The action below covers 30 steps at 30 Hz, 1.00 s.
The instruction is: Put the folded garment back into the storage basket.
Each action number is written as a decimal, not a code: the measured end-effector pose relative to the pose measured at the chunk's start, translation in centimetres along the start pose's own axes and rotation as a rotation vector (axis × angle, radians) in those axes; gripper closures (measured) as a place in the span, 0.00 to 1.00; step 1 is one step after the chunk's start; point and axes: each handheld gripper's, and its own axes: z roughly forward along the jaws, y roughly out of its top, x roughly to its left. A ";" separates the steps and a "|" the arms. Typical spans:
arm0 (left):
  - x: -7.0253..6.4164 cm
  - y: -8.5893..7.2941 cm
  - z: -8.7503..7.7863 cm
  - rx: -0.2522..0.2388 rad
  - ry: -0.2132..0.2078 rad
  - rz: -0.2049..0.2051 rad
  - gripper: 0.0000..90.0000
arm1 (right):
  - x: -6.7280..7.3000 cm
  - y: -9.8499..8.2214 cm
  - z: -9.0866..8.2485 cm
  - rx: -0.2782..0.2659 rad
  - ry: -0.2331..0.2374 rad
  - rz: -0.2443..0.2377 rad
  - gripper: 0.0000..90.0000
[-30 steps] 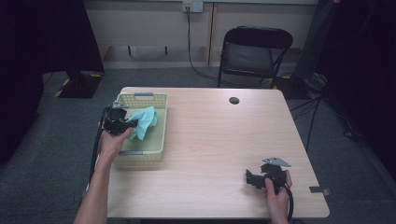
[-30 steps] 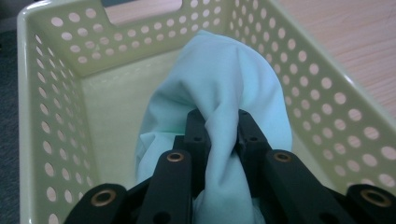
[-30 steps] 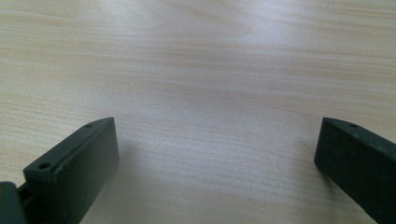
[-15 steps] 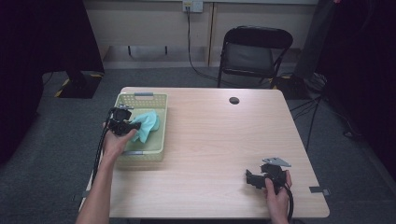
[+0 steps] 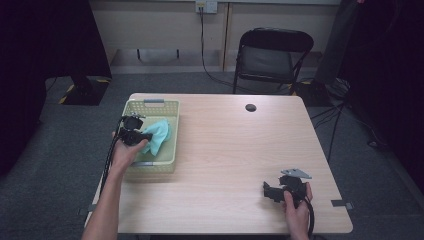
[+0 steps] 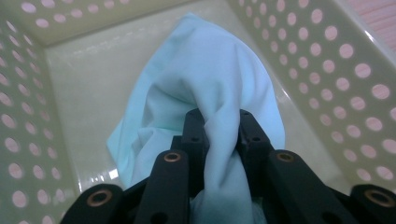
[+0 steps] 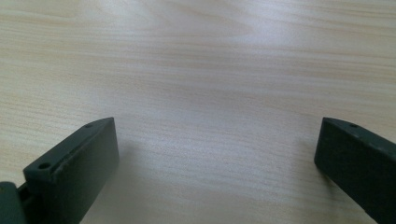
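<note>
**Cloth pinched inside the basket**

The left gripper reaches into the pale green basket at about nine o'clock on the tabletop; its jaws are nearly together and clamp a bunched fold of the light blue cloth, which squeezes up between them in the left gripper view; the step in hand looks like either lifting the cloth out of the basket or setting it down in it, and I cannot tell which from the grip alone.

The cloth is soft and thin, gathered into long creases at the jaws and spreading into a loose drape toward the basket's far wall; most of it rests on the basket floor, toward the side nearer the table's middle.

If it is a lift, the next move calls for a straight rise that clears the perforated walls, with the clamp kept firm so the fold does not slip; if a placing, a widening of the jaws and a clean withdrawal.

The right gripper rests at about five o'clock; its jaws stand wide apart over bare wood and hold nothing.
</note>
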 end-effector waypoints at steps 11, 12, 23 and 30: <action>0.2 0.1 0.3 0.032 0.018 -0.037 0.66 | 0.0 0.0 0.0 0.000 0.000 0.000 0.00; 0.3 0.1 0.3 0.032 0.018 -0.038 0.63 | 0.0 0.0 0.0 0.000 0.000 0.000 0.00; 0.5 0.0 0.2 0.020 0.026 -0.075 0.27 | 0.0 0.0 0.0 0.000 0.000 0.000 0.00; 0.4 -0.1 -0.1 0.000 0.044 -0.073 0.15 | 0.0 0.0 0.0 0.000 0.000 0.000 0.00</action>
